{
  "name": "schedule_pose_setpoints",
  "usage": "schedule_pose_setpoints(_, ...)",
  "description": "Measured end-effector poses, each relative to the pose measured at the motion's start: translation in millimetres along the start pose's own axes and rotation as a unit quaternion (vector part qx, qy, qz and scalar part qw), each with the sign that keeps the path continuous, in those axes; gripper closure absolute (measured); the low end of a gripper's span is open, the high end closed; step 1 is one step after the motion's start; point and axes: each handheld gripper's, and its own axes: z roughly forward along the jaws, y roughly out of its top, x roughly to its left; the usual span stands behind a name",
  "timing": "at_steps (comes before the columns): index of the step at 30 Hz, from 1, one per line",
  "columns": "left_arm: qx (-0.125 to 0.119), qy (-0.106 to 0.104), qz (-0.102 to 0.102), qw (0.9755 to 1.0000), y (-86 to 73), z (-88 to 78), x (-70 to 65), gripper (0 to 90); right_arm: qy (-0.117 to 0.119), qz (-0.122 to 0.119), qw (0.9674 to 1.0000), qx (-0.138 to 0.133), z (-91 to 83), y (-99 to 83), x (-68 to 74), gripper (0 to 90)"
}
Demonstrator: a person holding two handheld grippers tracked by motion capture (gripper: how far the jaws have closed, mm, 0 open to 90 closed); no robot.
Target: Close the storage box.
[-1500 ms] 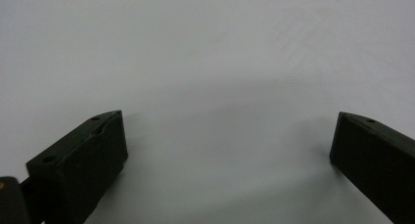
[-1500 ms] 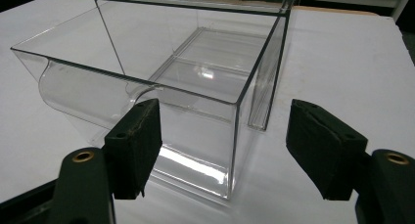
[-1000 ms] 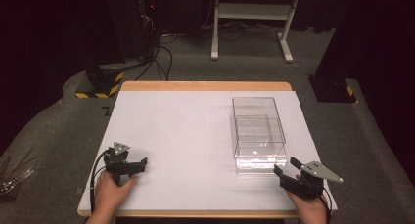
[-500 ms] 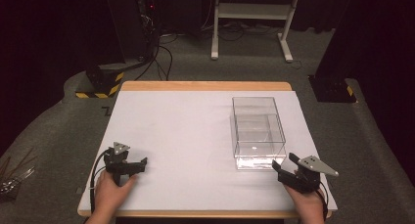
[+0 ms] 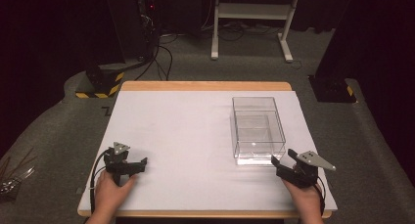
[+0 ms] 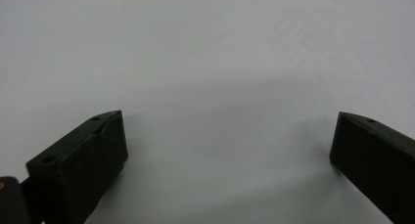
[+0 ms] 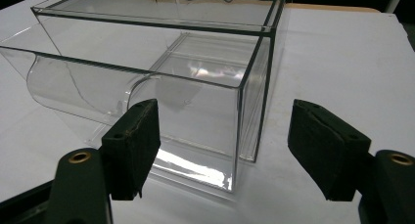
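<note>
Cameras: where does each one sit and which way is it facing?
High view: above the person's side, looking forward and down on the table; both hands and tongs show.
Left gripper view: on the left tongs, facing bare tabletop between open jaws.
Right gripper view: on the right tongs, facing the clear box.
Shared: high and right views both show the box.

The high view looks forward and down over the white-topped wooden table point(image 5: 195, 131). The right gripper view sits close behind the clear plastic box point(image 7: 195, 87), shared with the high view.
</note>
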Motion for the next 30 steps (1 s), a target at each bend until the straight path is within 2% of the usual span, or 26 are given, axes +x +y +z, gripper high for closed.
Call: schedule_pose_setpoints(30,0.0,0.0,0.0,1.0,0.0,0.0,0.0,0.7,-0.011,0.008,0.9999,0.0,23.1,12.4,-7.3,27.9)
